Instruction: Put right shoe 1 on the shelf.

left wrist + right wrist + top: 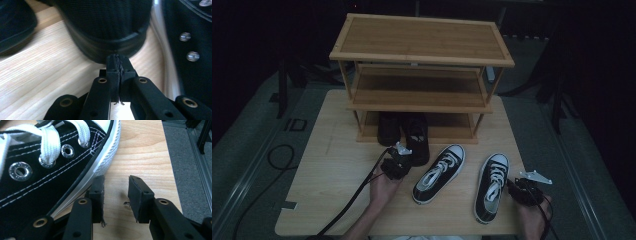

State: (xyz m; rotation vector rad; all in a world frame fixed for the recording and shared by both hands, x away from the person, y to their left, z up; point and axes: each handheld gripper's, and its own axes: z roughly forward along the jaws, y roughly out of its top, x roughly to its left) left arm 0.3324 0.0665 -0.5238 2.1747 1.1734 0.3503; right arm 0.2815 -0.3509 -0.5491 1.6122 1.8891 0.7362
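Dim room, light wooden table [337, 165], bamboo 3-tier rack [419, 37], grey carpet floor [242, 150], dark surroundings

free room: bare worktop [332, 165] at left of the frame; top and middle tiers of the shelf rack [422, 40]. obstacles: two black shoes [404, 132] block the bottom tier's left half; two laced sneakers [439, 172] crowd the lower centre, a narrow gap between them.
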